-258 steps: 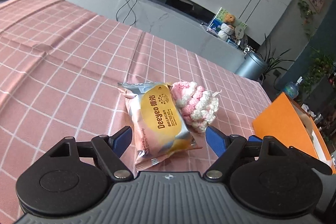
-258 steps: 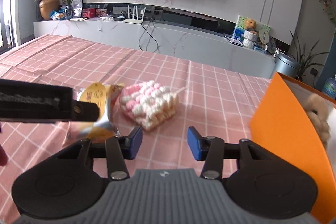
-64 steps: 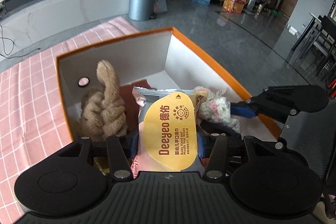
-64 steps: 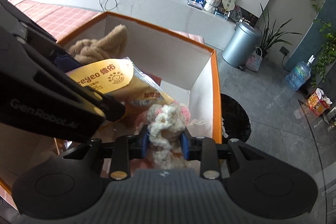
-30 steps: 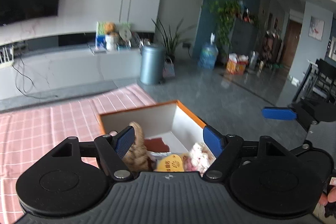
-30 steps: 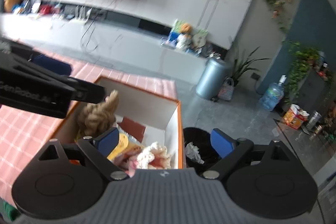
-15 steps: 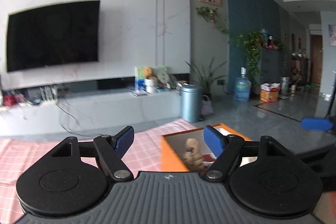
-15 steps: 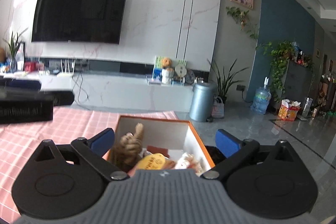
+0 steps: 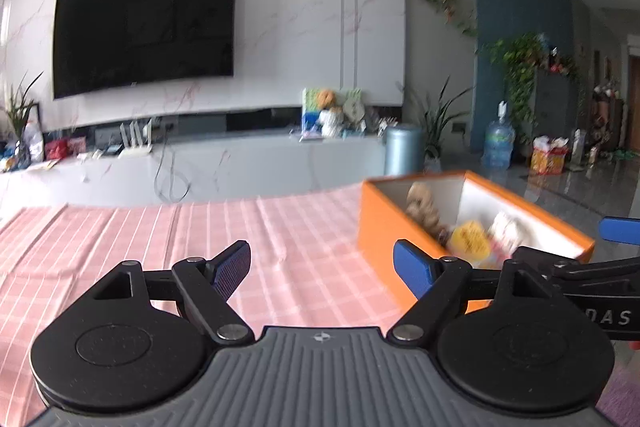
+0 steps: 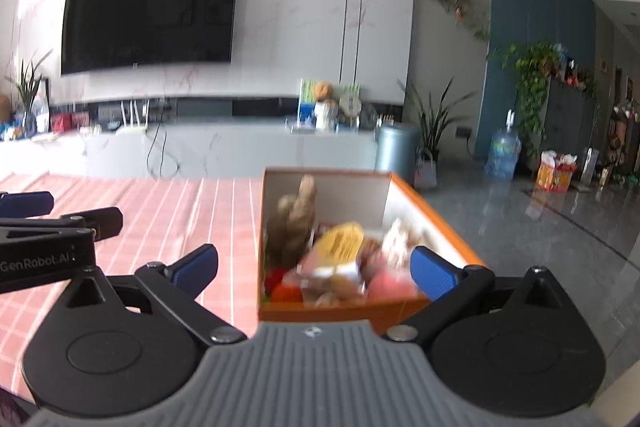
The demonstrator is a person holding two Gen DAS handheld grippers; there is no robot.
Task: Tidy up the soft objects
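Box [image 10: 436, 223]: open-topped, orange outside, white inside, straight card walls; it stands at the bench's far right corner, its right wall along the bench edge.
Plush [image 10: 294, 227]: tan, knotted and fuzzy, upright against the box's left wall, its tip above the rim.
Pack [image 10: 340, 243]: glossy soft pouch with a yellow oval label, lying tilted in the middle of the box, just right of the plush.
Knit [image 10: 400, 233]: white-and-pink crocheted lump, blurred, at the right of the pack, near the right wall.
Other contents: red, pink and brown soft shapes at the box's near end, too blurred to name.
Left gripper [image 9: 322, 263]: jaws spread wide with nothing between them, having just opened further; blue ribbed pads, black arms; it hangs over the cloth left of the box, apart from it.
Right gripper [image 10: 314, 269]: jaws spread wide and empty, just opened to full; in its view the box's near end shows between the pads, which touch nothing.
Bench [image 9: 120, 227]: covered by a pink cloth with a white grid, lightly creased; bare from the box leftward.
Edges: the bench ends just beyond the box's right wall, grey glossy floor [image 10: 540, 227] past it.
Far side: long white marble-look shelf [image 9: 240, 163] and dark screen [image 9: 144, 31] on the wall, well apart from the bench.
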